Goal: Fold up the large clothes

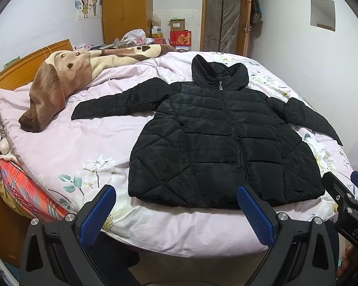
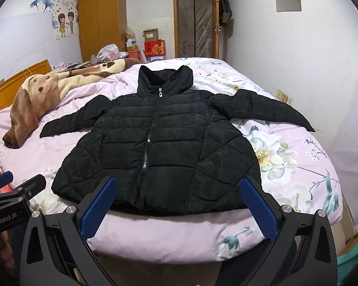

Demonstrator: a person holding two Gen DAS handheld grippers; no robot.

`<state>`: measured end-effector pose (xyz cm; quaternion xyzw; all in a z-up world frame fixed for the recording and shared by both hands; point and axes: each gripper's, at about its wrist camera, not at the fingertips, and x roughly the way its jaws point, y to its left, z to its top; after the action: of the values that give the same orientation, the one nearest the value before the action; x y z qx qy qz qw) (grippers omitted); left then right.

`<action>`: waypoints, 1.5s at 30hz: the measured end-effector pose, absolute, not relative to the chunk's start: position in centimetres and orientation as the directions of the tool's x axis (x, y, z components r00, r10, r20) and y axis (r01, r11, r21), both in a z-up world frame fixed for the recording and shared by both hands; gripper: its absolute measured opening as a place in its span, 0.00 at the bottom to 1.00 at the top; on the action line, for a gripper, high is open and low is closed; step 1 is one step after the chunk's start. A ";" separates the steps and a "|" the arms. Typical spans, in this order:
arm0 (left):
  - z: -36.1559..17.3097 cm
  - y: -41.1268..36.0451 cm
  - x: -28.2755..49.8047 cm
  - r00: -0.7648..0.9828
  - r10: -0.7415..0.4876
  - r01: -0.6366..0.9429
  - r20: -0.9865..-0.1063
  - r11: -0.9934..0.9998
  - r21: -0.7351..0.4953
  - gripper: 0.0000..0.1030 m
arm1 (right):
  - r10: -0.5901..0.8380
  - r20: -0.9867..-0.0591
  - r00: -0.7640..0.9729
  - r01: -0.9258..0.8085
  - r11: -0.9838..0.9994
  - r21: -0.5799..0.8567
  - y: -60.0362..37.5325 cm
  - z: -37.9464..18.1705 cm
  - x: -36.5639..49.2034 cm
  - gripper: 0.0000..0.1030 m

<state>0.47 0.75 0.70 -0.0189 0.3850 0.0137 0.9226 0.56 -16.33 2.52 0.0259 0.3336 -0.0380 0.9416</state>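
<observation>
Left gripper (image 1: 176,205) hangs past the bed's near edge, jaws spread wide and empty, with the brown dog-print blanket (image 1: 59,78) far ahead to its left. The black puffer jacket (image 2: 160,143) lies flat, zipped, front up on the pink floral quilt (image 2: 286,157), just ahead of both tools, sleeves out sideways (hem nearest). Right gripper (image 2: 179,202) likewise gapes empty; likely risk: slick padded shell slipping from a shallow pinch, or the jaws catching quilt along with hem.

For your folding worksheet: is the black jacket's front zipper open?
No, the black jacket lies flat on the bed with its zipper closed to the collar.
</observation>
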 end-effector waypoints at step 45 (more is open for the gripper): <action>-0.1 2.5 1.3 0.693 0.022 -0.061 -0.720 0.998 -0.029 1.00 | -0.062 -0.637 0.768 0.089 0.996 0.010 -16.1 1.9 1.4 0.99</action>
<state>1.26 2.51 -0.09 -0.0253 0.3909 0.0226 0.9198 1.40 -16.14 1.86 0.0199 0.3382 -0.0404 0.9400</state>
